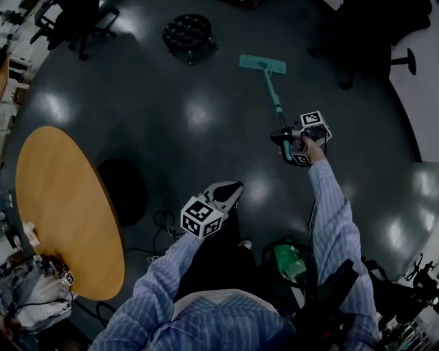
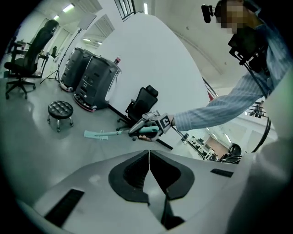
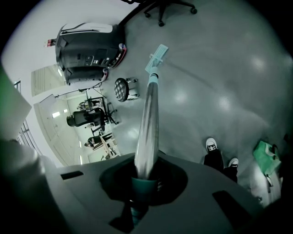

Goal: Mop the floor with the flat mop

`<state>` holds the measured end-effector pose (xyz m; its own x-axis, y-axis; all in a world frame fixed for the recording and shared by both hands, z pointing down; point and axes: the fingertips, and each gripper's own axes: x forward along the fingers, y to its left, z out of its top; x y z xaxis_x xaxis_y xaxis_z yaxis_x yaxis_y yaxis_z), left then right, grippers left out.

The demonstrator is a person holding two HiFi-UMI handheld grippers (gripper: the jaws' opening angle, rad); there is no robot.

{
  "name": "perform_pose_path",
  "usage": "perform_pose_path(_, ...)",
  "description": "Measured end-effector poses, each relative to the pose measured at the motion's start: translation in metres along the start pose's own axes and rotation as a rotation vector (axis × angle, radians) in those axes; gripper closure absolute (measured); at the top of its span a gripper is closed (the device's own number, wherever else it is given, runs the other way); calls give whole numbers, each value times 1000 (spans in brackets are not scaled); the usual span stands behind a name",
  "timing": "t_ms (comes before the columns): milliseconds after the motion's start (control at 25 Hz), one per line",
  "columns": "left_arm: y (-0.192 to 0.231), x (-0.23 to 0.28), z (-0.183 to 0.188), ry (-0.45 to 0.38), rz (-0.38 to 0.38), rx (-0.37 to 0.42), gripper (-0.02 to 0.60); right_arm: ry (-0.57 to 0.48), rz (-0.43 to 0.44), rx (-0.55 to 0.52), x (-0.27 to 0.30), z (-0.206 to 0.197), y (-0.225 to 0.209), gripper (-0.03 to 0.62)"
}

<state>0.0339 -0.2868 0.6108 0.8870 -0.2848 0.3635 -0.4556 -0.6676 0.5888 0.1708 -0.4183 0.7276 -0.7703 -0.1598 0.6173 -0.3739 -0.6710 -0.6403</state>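
Observation:
The flat mop has a teal head (image 1: 263, 65) lying flat on the dark floor (image 1: 206, 116), ahead of me and to the right. Its handle (image 1: 274, 99) runs back to my right gripper (image 1: 281, 137), which is shut on the teal grip end. In the right gripper view the silver handle (image 3: 147, 123) rises from between the jaws of that gripper (image 3: 143, 178) toward the mop head (image 3: 156, 57). My left gripper (image 1: 232, 190) hovers lower and nearer my body, shut with nothing in it. Its jaws meet in the left gripper view (image 2: 149, 165), which also shows the mop head (image 2: 96, 135).
A round wooden table (image 1: 62, 206) stands at the left, with a dark round mat (image 1: 123, 188) and cables (image 1: 161, 223) beside it. A black stool (image 1: 186, 33) is beyond the mop head. Office chairs (image 1: 75, 20) stand far back. A green bag (image 1: 291, 260) lies by my feet.

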Motion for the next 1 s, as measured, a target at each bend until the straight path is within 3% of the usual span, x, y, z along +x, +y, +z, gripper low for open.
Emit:
perform_pose_path(280,27,-19,-22,-1,47,-65,574,-61,42,20,24,71,55,568)
perform_pose_path(520,35,-26,-37,5,70,-71,574,-90,54,18,41,87,67,568)
perform_pose_path(720,30,-33,-34,-18,80,-66,574,-82,63,24,45,60,52,568)
perform_pose_path(1000,-7,-39,-41,-15,37,-11,574,-42,43,14,25,-13,-8,569)
